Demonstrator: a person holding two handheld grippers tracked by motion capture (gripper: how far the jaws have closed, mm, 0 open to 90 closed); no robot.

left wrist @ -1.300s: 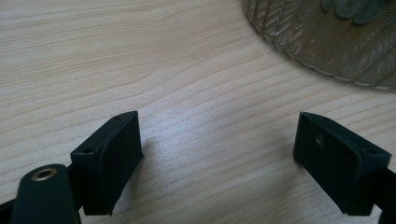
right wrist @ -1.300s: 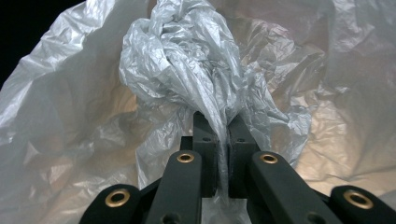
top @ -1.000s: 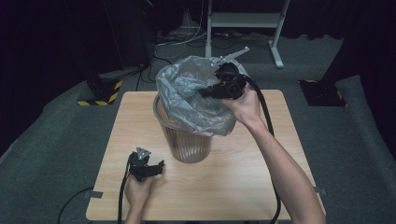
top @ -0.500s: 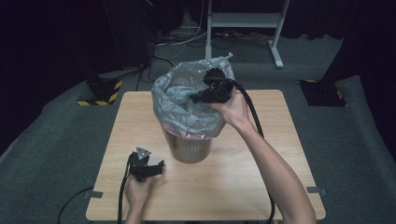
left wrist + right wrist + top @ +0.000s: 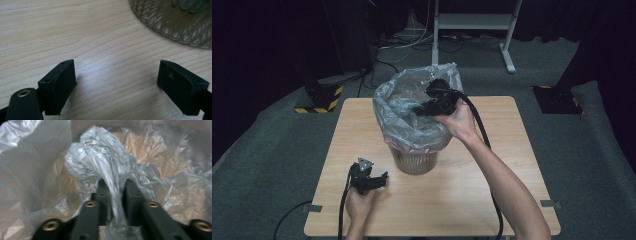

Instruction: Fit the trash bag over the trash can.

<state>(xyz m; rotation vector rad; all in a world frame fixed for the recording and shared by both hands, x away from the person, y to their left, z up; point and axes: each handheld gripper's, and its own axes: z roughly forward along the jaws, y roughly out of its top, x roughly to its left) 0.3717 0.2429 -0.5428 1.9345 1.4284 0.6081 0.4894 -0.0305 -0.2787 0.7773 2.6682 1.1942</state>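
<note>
Pinching a twist of the plastic bag [image 5: 110, 170] loosely, jaws just eased apart, the right gripper [image 5: 428, 108] may drop it or seemingly tear the film, while the left gripper [image 5: 116, 82] rests spread on the table [image 5: 492, 200].

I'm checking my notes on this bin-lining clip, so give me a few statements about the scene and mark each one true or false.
1. The right gripper has a fold of the plastic bag between its fingers. True.
2. The left gripper grips the bin. False: its fingers stand wide apart over bare table, with nothing between them.
3. The bin lies tipped on its side. False: it stands upright on the table.
4. The bag drapes over the bin's rim. True.
5. The left gripper sits nearer the person than the bin. True.
</note>
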